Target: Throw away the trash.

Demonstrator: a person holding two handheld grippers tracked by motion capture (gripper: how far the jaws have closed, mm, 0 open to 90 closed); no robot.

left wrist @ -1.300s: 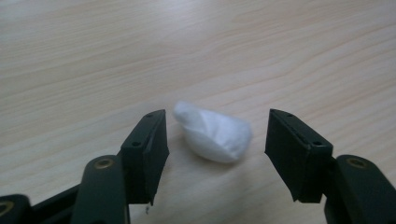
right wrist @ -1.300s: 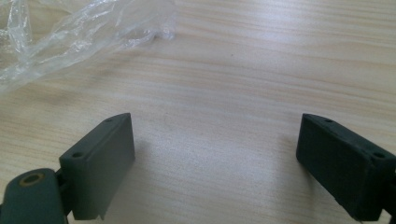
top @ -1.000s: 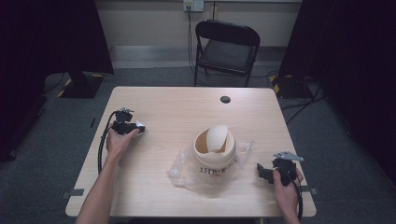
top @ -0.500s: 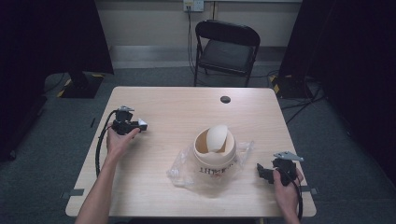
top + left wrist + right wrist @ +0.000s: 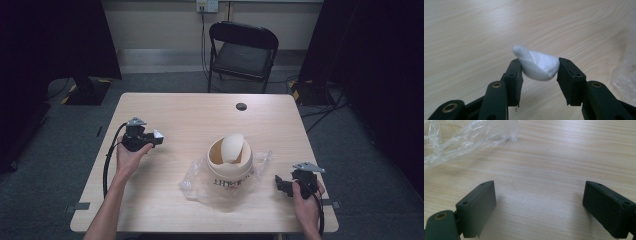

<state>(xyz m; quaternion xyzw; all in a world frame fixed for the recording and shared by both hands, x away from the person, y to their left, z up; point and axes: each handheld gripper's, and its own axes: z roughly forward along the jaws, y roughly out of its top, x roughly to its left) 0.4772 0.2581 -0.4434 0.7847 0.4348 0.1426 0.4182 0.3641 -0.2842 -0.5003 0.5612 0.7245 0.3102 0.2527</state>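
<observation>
The left gripper [image 5: 537,68] is clenched on a small white crumpled wad [image 5: 537,65], its pads pressing either side, holding it just above the pale wooden table [image 5: 200,115] at about nine o'clock from the cream round swing-lid bin [image 5: 229,162]. That bin stands mid-table on a crinkled clear plastic bag [image 5: 195,181]. At its four o'clock, the right gripper [image 5: 539,202] rests released, jaws wide apart over bare wood.
</observation>
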